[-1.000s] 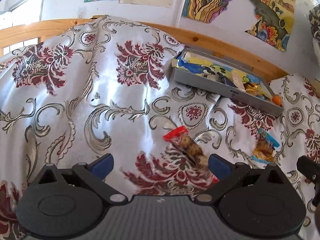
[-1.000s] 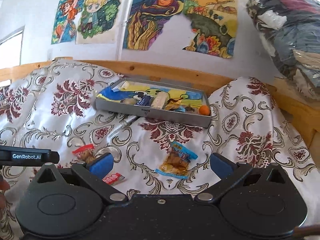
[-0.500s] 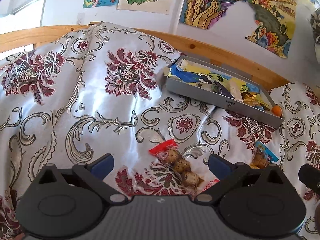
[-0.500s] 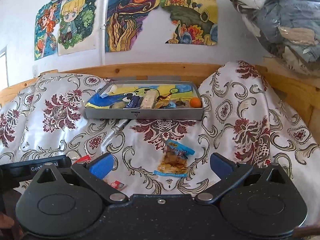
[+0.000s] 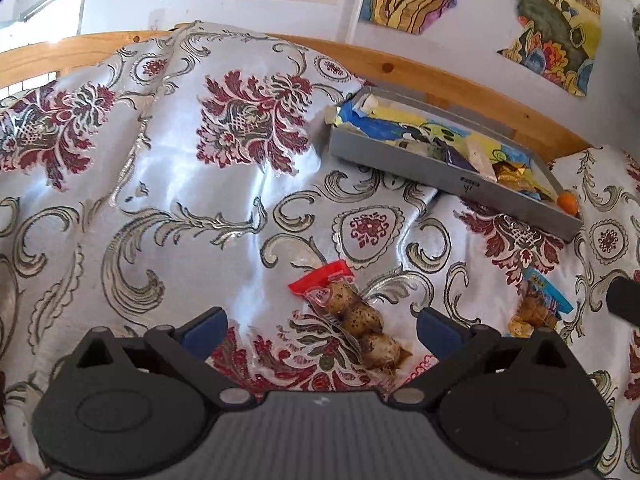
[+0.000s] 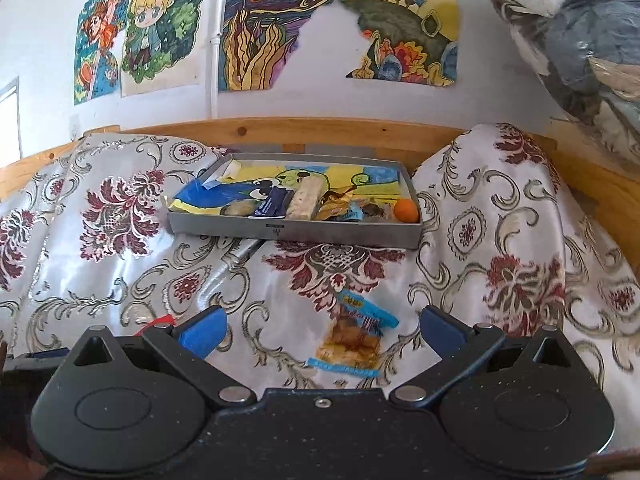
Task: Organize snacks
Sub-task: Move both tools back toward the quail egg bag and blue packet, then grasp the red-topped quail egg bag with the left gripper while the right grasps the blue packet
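From the left wrist, the left hand-held gripper (image 5: pixel 322 326) is spread wide over a clear red-topped packet of brown round snacks (image 5: pixel 352 314) lying on the floral satin bedspread (image 5: pixel 160 184), without touching it.

From the right wrist, the right hand-held gripper (image 6: pixel 322 326) is likewise spread, empty, over a blue-edged snack packet (image 6: pixel 356 336). Beyond sits a shallow grey cardboard tray (image 6: pixel 320 234) holding snacks.
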### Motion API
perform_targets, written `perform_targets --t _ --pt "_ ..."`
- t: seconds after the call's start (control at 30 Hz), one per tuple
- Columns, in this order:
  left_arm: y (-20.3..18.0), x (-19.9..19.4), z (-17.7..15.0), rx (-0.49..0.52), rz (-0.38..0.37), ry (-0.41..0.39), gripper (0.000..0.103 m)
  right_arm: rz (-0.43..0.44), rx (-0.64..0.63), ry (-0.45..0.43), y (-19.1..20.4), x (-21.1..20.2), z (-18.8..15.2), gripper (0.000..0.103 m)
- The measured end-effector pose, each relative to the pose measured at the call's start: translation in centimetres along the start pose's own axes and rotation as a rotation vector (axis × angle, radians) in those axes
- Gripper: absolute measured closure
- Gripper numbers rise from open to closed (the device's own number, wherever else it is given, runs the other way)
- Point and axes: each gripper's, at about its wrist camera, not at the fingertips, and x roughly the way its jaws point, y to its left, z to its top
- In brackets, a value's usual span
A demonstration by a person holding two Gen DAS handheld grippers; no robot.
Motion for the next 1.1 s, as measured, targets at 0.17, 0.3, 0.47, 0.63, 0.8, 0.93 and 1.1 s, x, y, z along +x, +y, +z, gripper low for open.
perform_targets --t 0.17,0.3,0.47,0.63,0.8,0.93,1.1 --pt "-0.4 1.4 -0.2 -0.01 0.01 0.035 0.001 0.009 -0.027 0.027 -0.8 2.4 0.3 0.001" --pt "-0.9 2.4 -0.5 -0.01 0.021 0.057 0.001 0.011 -0.041 0.05 -1.1 4.2 0.2 0.001" --pt "-1.6 3.2 -0.9 -0.001 0.028 0.071 0.001 0.041 -0.019 0.092 -1.6 6.0 -0.1 0.001" --pt "-2.2 3.8 -1.1 0.004 0.04 0.084 0.001 0.09 -0.01 0.126 -1.7 7.1 -0.1 0.001" --pt "-2.1 4.3 -1.0 -0.006 0.045 0.092 0.001 0.133 0.005 0.181 -1.8 8.6 -0.1 0.001" --pt "-1.9 4.5 -0.8 -0.02 0.044 0.096 0.001 0.139 -0.016 0.21 -1.9 10.0 -0.1 0.001" --pt "-2.2 4.3 -0.3 -0.032 0.032 0.072 0.001 0.13 -0.019 0.244 -2.4 11.5 -0.1 0.001"
